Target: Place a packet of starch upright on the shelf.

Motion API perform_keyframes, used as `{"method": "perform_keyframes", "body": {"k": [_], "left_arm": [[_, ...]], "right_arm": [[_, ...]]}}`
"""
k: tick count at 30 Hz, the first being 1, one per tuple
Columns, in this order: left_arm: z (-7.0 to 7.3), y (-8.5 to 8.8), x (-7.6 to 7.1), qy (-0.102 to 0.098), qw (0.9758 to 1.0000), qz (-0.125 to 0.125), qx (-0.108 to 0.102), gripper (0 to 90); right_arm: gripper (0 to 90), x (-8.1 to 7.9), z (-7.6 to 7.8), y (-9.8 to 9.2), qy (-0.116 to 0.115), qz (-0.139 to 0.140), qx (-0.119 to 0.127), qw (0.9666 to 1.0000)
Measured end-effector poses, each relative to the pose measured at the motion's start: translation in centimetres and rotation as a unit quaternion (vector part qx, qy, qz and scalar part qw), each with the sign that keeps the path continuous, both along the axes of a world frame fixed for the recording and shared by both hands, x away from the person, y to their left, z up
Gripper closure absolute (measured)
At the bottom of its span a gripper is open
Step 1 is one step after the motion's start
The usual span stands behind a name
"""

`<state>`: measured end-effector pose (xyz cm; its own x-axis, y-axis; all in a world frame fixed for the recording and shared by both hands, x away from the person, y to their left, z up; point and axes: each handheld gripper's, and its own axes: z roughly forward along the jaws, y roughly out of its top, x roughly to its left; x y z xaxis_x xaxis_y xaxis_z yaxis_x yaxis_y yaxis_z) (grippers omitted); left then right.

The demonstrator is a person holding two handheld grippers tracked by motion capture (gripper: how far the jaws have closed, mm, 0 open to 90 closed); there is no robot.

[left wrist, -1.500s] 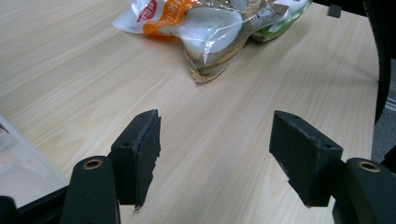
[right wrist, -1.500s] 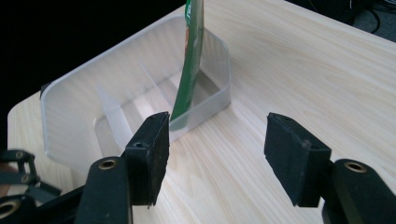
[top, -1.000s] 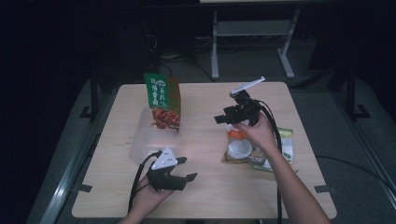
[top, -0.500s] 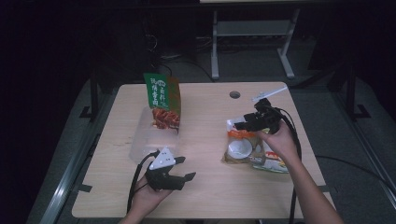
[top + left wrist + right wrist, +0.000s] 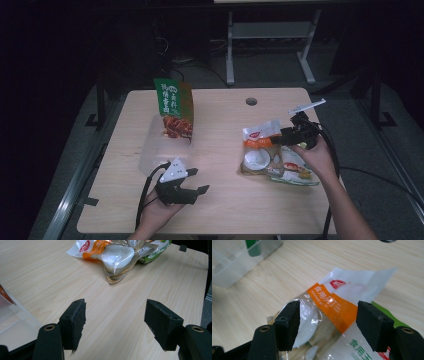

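A pile of food packets (image 5: 267,160) lies on the right half of the wooden table (image 5: 225,120). On top is a clear packet with an orange band (image 5: 332,305) and white round pieces inside; a green packet (image 5: 387,312) lies under it. My right gripper (image 5: 281,140) hovers just over this pile, its jaws open on either side of the orange band without pressing on it (image 5: 328,325). My left gripper (image 5: 198,181) rests near the front edge, open and holding nothing (image 5: 115,325). The left gripper view has the packets (image 5: 117,255) farther off.
A green snack bag (image 5: 173,107) stands upright in a clear plastic container (image 5: 157,147) at the table's left middle. A round cable hole (image 5: 251,101) is near the far edge. A metal frame (image 5: 270,35) stands on the floor behind the table.
My right gripper has moved right, nearer the person and lower, from the table's middle to just over the packets. The left gripper has stayed put.
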<state>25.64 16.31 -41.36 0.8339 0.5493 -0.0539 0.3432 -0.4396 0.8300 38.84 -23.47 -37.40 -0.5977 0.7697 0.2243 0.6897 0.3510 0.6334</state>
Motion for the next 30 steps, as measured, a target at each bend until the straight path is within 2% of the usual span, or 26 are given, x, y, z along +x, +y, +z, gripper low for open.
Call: {"method": "perform_keyframes", "body": {"k": [2,4,7,9,14,19,25,26,27,30], "left_arm": [[0.0,0.0,0.0,0.000,1.0000,0.000,0.000,32.8],[0.0,-0.1,0.0,0.001,1.0000,0.000,0.000,32.8],[0.0,-0.1,-0.1,0.000,1.0000,-0.001,0.001,32.8],[0.0,-0.1,-0.1,0.001,1.0000,-0.001,0.001,32.8],[0.0,-0.1,0.0,0.002,1.0000,-0.001,-0.001,32.8],[0.0,-0.1,0.0,0.002,1.0000,0.000,-0.002,32.6],[-0.1,-0.1,0.0,0.005,1.0000,0.001,-0.002,32.5],[-0.1,-0.1,0.0,0.003,1.0000,0.000,-0.001,32.5],[-0.1,-0.1,0.0,0.003,1.0000,-0.001,-0.001,32.6],[0.0,-0.2,0.0,0.003,1.0000,-0.001,0.001,32.5]], "right_arm": [[34.4,0.1,-0.3,-0.4,0.010,-0.005,-0.001,0.9999],[34.7,0.1,-0.5,-0.8,0.007,-0.011,0.000,0.9999],[34.3,0.3,-1.1,-1.2,0.014,-0.015,-0.003,0.9998],[34.3,0.5,-1.6,-1.3,0.026,-0.018,0.000,0.9995],[35.2,1.4,-3.1,-1.1,0.048,-0.018,0.008,0.9987],[40.2,2.2,-4.2,-0.6,0.070,-0.016,0.010,0.9974],[55.3,2.8,-5.0,0.4,0.084,-0.012,0.011,0.9963],[59.0,2.9,-5.1,0.5,0.086,-0.011,0.012,0.9962],[66.8,2.9,-5.2,0.5,0.085,-0.009,0.013,0.9963],[79.3,2.9,-5.3,0.8,0.088,0.003,0.026,0.9957]]}}
